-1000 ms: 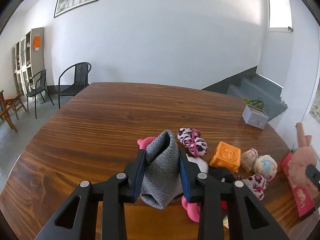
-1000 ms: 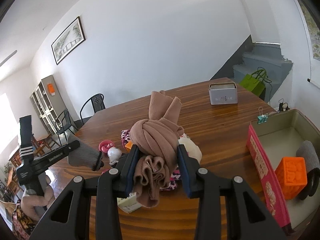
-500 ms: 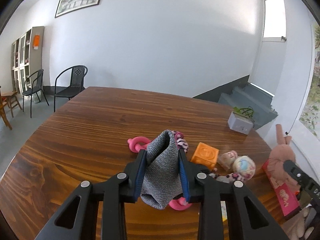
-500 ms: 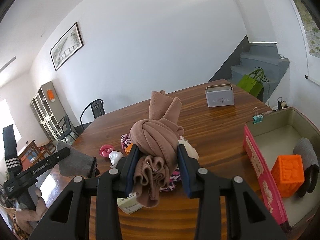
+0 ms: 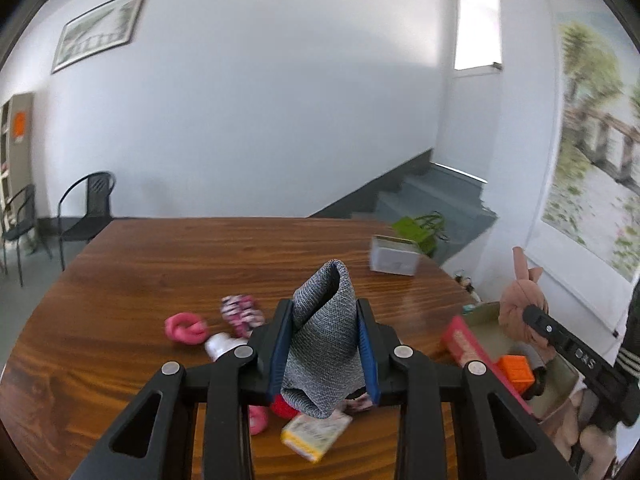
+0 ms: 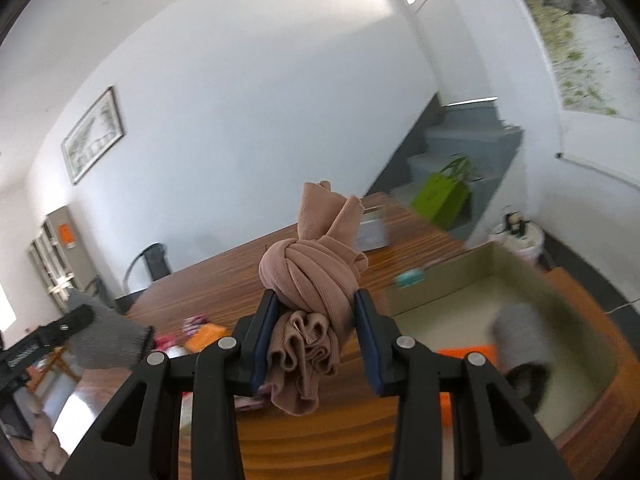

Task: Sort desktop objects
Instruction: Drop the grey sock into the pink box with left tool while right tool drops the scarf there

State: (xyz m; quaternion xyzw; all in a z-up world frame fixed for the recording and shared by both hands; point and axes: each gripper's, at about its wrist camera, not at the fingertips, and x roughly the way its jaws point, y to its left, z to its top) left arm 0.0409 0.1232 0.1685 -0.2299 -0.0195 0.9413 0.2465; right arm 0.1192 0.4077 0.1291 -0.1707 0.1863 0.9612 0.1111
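My left gripper [image 5: 322, 344] is shut on a folded grey sock [image 5: 322, 332] and holds it above the wooden table [image 5: 180, 264]. My right gripper [image 6: 316, 332] is shut on a knotted tan cloth [image 6: 312, 276] and holds it near the open storage box [image 6: 460, 304]. The box also shows in the left wrist view [image 5: 484, 314], with my right gripper [image 5: 532, 320] over it. An orange cube [image 5: 516, 370] and a grey roll [image 6: 520, 336] lie in the box. A pink knot toy [image 5: 186, 328], a leopard-print bundle [image 5: 240, 314] and a small yellow carton [image 5: 316, 434] lie on the table.
A small grey box [image 5: 394, 260] stands at the table's far right edge, with a green bag [image 5: 420, 230] behind it. Black chairs [image 5: 86, 208] stand at the far left. Stairs [image 5: 432, 200] rise behind the table.
Both grippers have swung to the right, toward the storage box, each with its cloth still held. The box now fills the right wrist view's right side.
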